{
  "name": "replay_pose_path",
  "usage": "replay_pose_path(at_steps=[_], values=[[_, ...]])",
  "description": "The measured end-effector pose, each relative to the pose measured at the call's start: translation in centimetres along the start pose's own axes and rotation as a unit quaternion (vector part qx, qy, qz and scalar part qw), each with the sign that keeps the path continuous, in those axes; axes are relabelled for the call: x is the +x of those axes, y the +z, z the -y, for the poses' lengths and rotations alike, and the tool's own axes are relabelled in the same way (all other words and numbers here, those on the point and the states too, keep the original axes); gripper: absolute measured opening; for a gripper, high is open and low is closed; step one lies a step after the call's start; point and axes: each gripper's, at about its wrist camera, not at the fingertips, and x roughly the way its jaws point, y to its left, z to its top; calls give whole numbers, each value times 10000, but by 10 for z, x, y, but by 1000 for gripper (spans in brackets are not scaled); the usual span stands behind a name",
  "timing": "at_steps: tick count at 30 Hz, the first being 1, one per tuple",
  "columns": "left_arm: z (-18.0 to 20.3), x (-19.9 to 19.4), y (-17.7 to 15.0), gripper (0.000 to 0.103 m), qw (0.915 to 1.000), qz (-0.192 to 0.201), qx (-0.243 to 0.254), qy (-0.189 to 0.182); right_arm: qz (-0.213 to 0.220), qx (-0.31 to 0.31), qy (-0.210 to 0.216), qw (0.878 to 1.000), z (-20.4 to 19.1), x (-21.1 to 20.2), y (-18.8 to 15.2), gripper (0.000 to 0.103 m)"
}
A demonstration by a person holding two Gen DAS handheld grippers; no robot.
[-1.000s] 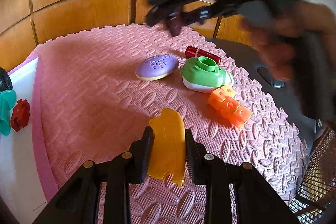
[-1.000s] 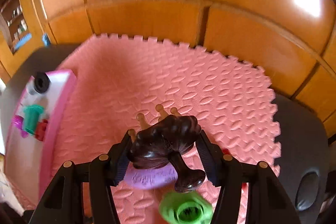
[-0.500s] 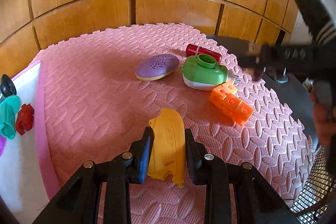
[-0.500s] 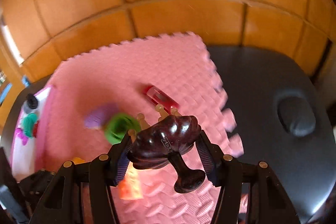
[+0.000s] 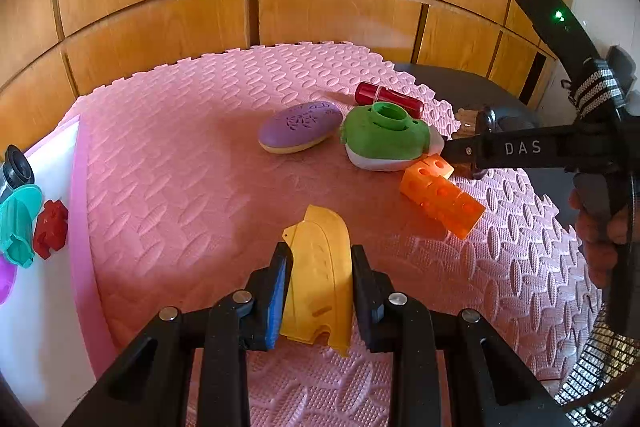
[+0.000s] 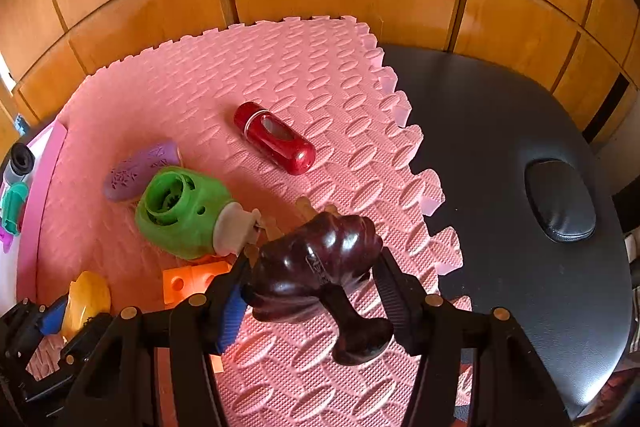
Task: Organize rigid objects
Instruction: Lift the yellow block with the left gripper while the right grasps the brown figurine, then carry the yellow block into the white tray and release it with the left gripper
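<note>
My left gripper (image 5: 320, 267) is shut on a flat yellow plastic piece (image 5: 320, 227) low over the pink foam mat (image 5: 180, 167). My right gripper (image 6: 312, 263) is shut on a dark brown wooden massager (image 6: 332, 247) with pale pegs. It hovers just right of a green and white toy (image 6: 184, 211) and an orange holed block (image 6: 192, 279). The left wrist view shows that right gripper (image 5: 476, 151) coming in from the right, beside the orange block (image 5: 440, 199). A purple oval (image 5: 300, 127) and a red cylinder (image 5: 388, 97) lie beyond the green toy (image 5: 384, 139).
A white tray with a pink rim (image 5: 80, 187) sits at the mat's left edge, holding teal, red and black items. A black padded table (image 6: 500, 167) borders the mat on the right. Wooden wall panels stand behind. A wire basket (image 5: 600, 367) is at the lower right.
The right gripper has swung with the massager from over the mat's middle to its right side and come lower, beside the orange block. The left gripper has stayed put.
</note>
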Motion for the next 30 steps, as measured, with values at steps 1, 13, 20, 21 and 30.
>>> replay_pose_path(at_steps=[1,13,20,21,30], values=[[0,-1,0,29,10000,1,-4,32,-5,23,18,10000,0,0,0,60],[5,-34,-5,29,9998,173,-102,-74,-166,-37,2,9999,-4,9,1,58],[-18,-73,4,29,9973,393,-553,-262,-128,-101,-80,9998,-5,8,0,58],[-26,-79,6,29,9964,427,-682,-265,-124,-110,-87,9998,-5,7,0,58],[-128,-102,-8,29,9782,340,-2021,321,-132,-140,-121,9997,-6,6,-2,58]])
